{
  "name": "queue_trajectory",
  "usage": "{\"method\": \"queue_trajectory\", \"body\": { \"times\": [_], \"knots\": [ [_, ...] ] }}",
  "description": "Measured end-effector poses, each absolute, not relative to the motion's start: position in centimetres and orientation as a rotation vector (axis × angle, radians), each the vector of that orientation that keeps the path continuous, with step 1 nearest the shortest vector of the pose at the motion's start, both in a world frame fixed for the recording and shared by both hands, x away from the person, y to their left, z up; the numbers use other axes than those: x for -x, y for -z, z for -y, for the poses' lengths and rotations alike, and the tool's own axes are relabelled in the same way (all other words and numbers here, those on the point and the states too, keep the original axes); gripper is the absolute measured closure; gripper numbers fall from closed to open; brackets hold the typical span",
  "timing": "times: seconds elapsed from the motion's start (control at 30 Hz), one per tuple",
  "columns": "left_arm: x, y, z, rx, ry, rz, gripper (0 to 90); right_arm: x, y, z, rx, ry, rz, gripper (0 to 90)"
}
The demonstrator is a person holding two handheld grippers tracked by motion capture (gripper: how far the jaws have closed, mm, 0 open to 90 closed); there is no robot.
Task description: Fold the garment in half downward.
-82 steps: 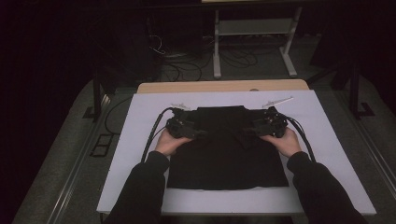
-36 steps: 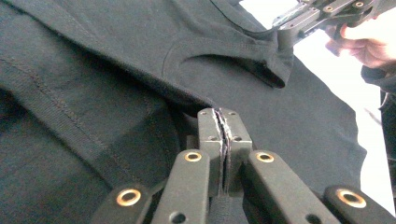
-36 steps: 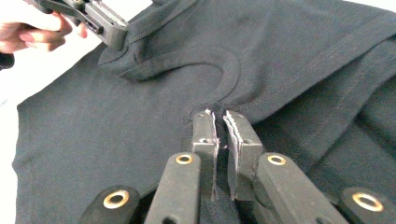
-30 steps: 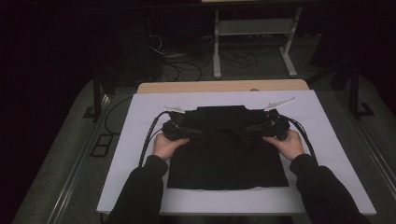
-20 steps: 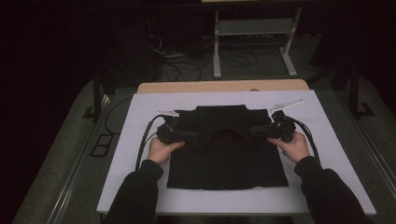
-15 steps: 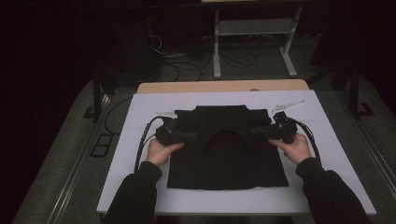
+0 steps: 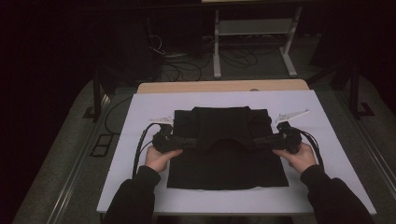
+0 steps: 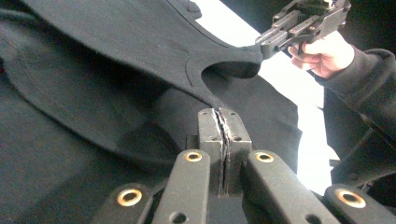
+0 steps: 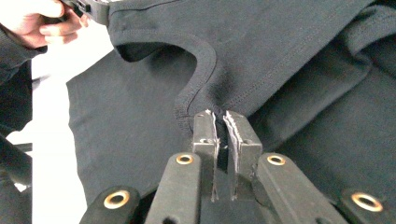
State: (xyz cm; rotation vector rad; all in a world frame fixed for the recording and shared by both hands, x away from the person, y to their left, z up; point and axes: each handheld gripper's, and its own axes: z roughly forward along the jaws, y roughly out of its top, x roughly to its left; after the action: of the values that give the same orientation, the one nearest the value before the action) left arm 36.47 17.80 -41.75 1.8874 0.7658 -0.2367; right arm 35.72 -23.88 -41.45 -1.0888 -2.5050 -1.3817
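Dark floor with loose cables is surrounding the counter (image 7: 140,186), which is wearing a white cover, and a metal stand (image 7: 254,35) is standing beyond its far edge. Seen from the high view, a black garment (image 7: 229,158) is lying spread on the middle of the counter, its far part folded over toward the person. Left of the garment's curved neckline, the left hand-held gripper (image 7: 191,141) is reaching in over the cloth; right of that neckline, the right hand-held gripper (image 7: 259,140) is reaching in from the other side. Both hands are resting at the garment's side edges, and dark sleeves are coming in below it.

Looking along the left hand-held gripper (image 8: 224,123) in its own view, the jaws are pressing together on a fold of the garment (image 8: 93,93) beside the neckline, and the cloth is stretching taut from there to the other hand-held gripper (image 8: 268,44), which is pinching the far end of the neckline.

Looking along the right hand-held gripper (image 9: 223,126) in its own view, the jaws are pinching the garment (image 9: 289,51) just beside the ribbed neckline, with dark cloth showing in the narrow slit between them, while the opposite hand-held gripper (image 9: 100,13) is gripping the neckline's other end above the white cover
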Motion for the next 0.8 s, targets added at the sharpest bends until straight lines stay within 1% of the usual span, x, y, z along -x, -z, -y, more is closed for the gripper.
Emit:
{"method": "queue_trajectory", "body": {
  "times": [0.3, 0.8],
  "knots": [
    [-34.8, 41.7, -18.2, -1.875, 0.243, -0.773, 88.0, -34.0, 41.6, 24.0, 1.079, 1.386, 2.495, 81.8],
    [-32.5, 41.7, -18.3, -1.933, 0.245, -0.735, 88.0, -31.7, 41.7, 23.5, 1.034, 1.349, 2.490, 81.8]
  ]
}}
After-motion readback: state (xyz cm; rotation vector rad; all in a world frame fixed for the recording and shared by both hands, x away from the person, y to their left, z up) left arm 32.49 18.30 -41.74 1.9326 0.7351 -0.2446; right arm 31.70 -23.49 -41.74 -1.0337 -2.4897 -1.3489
